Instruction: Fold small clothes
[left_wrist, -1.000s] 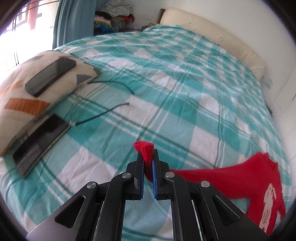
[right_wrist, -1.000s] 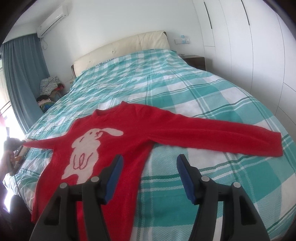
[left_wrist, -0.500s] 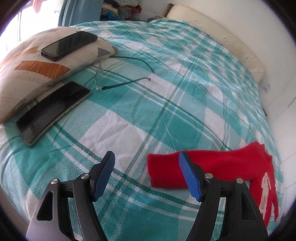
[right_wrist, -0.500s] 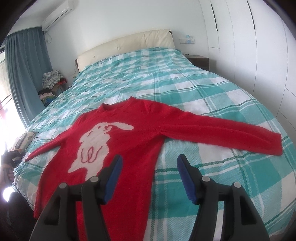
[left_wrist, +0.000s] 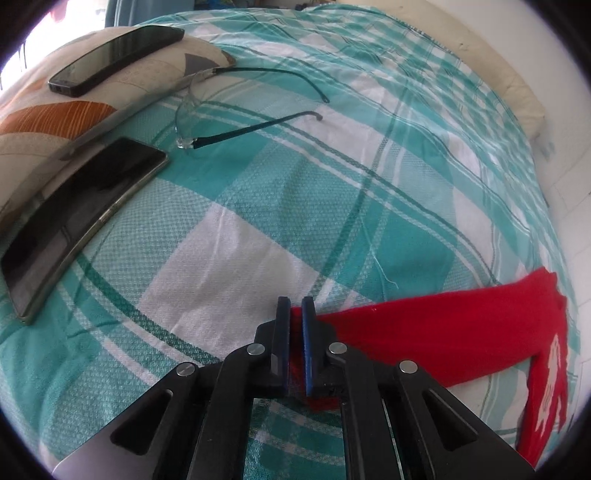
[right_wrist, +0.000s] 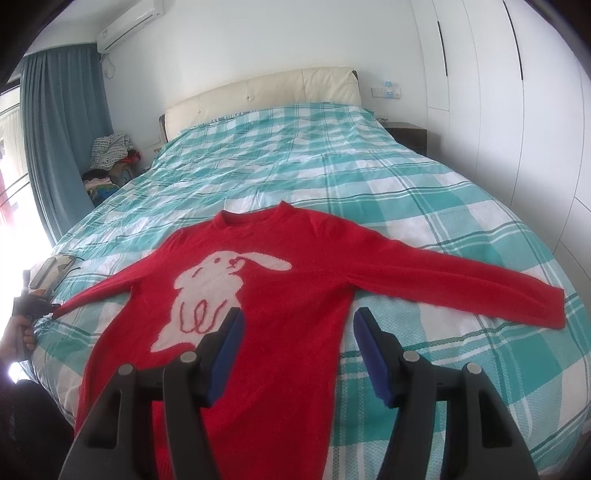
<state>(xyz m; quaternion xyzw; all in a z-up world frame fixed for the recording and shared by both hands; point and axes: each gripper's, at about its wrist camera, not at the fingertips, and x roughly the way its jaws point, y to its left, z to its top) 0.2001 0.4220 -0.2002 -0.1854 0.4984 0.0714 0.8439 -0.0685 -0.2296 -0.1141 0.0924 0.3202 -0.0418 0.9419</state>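
A red sweater (right_wrist: 295, 288) with a white rabbit lies face up on the checked bedspread (right_wrist: 369, 177), both sleeves spread out. In the left wrist view its left sleeve (left_wrist: 443, 332) runs off to the right, and my left gripper (left_wrist: 295, 306) is shut on the cuff, low against the bed. The right wrist view shows that same gripper (right_wrist: 33, 306) in a hand at the far left, at the sleeve's end. My right gripper (right_wrist: 299, 325) hovers open over the sweater's lower body, with nothing between its blue pads.
At the bed's left edge lie a patterned pillow (left_wrist: 55, 114) with a phone (left_wrist: 114, 59) on it, a second phone (left_wrist: 77, 218) and a pair of glasses (left_wrist: 251, 99). A cream headboard (right_wrist: 258, 96), white wardrobes (right_wrist: 498, 92) and a blue curtain (right_wrist: 62, 140) ring the bed.
The left gripper held the cuff raised, opened and let it drop on the bed, then came down and shut on the cuff again. The right gripper stayed open and shifted slightly.
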